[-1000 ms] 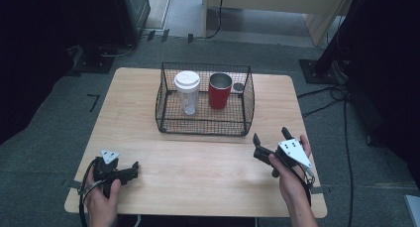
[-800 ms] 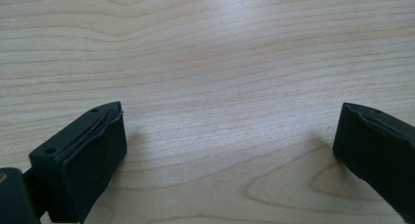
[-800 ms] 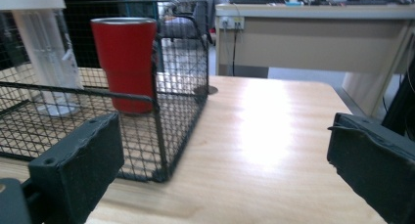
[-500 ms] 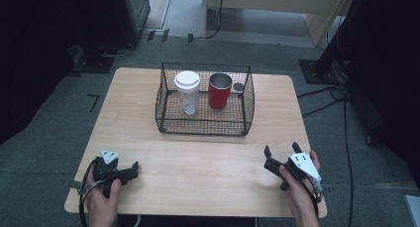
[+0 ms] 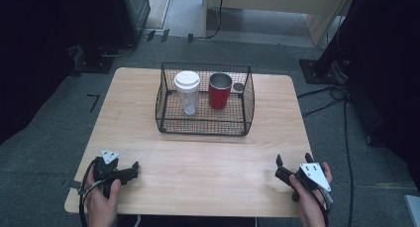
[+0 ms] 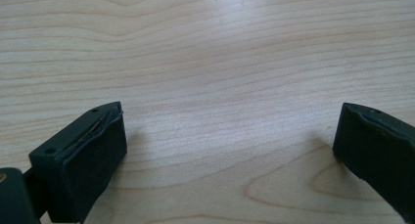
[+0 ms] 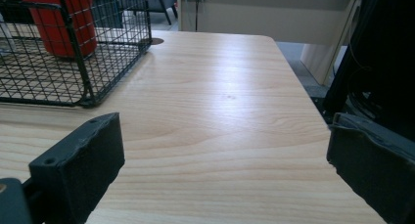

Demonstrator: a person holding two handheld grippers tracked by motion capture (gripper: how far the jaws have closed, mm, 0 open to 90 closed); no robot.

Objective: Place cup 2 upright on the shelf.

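The two black fingers of the right gripper stand wide apart, with nothing between them except the light wooden bench. Beyond the left finger stands a black wire basket on the bench. Inside it is a red cup, near its corner. Beyond the right finger, the edge of the bench falls away to a dark area.

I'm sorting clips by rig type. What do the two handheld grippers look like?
Both are black. The left gripper and right gripper each carry a pale grey three-cornered plate with dark dots on top. Thick, blocky black fingers have rubbery-looking pads and small screw holes. A black cable loops from the left one.
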